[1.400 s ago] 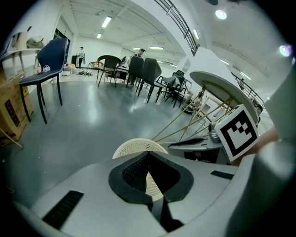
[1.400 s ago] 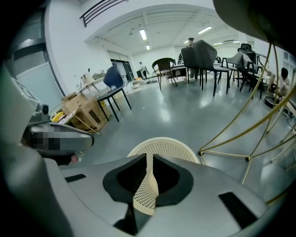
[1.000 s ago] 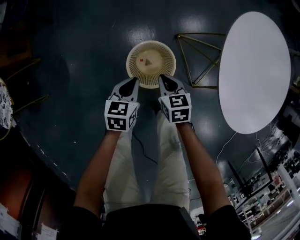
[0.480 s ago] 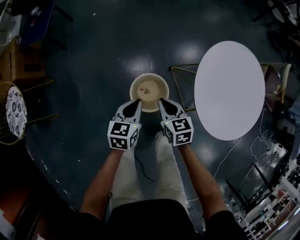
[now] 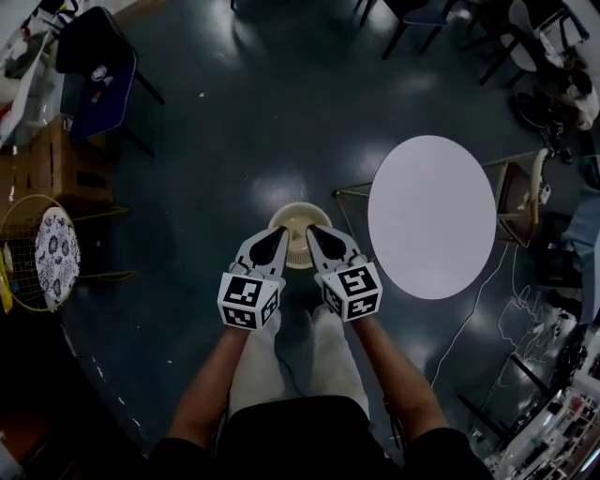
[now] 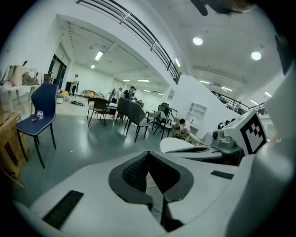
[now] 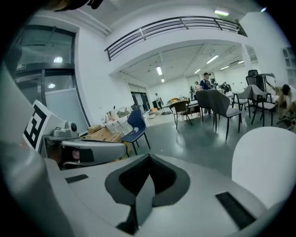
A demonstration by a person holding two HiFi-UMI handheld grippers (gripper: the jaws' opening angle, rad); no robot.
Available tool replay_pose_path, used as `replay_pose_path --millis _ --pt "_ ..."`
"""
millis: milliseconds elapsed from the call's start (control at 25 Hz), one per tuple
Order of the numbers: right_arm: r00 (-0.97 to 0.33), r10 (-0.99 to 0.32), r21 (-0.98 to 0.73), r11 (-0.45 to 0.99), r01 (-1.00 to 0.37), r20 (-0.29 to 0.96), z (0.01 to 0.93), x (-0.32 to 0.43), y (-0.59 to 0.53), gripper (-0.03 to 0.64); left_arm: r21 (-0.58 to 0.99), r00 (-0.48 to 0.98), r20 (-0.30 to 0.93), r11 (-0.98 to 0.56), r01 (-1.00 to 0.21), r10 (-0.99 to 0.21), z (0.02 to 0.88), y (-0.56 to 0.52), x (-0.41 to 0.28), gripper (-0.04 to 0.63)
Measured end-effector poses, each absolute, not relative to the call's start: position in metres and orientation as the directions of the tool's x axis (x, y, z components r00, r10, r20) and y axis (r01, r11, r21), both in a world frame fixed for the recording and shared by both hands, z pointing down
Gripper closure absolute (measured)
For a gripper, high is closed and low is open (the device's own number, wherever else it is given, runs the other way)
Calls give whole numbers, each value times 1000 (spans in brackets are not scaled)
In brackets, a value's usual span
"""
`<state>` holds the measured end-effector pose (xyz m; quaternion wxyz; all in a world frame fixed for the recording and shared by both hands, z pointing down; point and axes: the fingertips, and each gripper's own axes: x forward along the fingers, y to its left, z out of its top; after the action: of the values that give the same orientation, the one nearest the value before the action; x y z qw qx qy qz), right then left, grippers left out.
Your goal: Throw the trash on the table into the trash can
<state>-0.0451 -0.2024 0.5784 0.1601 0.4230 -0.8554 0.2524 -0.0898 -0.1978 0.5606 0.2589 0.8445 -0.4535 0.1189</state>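
Nearest, the person's legs in light trousers [image 5: 295, 361] fill the bottom of the head view, with a forearm on either side. Each hand carries a gripper, and the two are held side by side out in front of the knees. The left gripper [image 5: 276, 236] has its fingers pressed together with nothing between them; its own view shows the dark pads meeting in one line. The right gripper [image 5: 316, 234] matches it, fingers pressed together and empty. Both point forward and somewhat down, their tips leaning toward each other but apart.

Just beyond the tips, on the dark glossy floor [image 5: 225, 141], stands the cream trash can [image 5: 298, 212], partly hidden behind the two grippers. What lies inside it is too small to make out. Just to its right is the round white counter [image 5: 431, 216], with a wooden chair [image 5: 521, 192] at its right edge. At the left edge of the scene sits a wire stool with a patterned cushion [image 5: 56, 255] and, a little farther, a cardboard box [image 5: 58, 161]. Farther still, a blue chair [image 5: 101, 75] stands at the far left, and more dark chairs [image 5: 422, 14] line the far side.
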Motion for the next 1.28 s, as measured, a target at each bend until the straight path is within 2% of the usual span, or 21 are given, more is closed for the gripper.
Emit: replay_pose_path --millis 200,480,760,1280 --pt "-598 -684 -272 534 -801 418 503 -62 -206 597 282 579 387 -505 -816 -718 492 -193 -103 584" --pt "-621 -715 -210 586 -783 321 409 -109 -208 597 251 555 286 -498 -830 -781 399 -198 -159 584" --pt "-627 -742 -159 607 -779 239 324 -157 -202 597 190 570 218 -539 -821 -792 318 -192 -199 584" --pt "-625 -771 -46 624 -780 122 224 -202 -191 597 128 623 107 -611 -781 -775 234 -184 -231 584"
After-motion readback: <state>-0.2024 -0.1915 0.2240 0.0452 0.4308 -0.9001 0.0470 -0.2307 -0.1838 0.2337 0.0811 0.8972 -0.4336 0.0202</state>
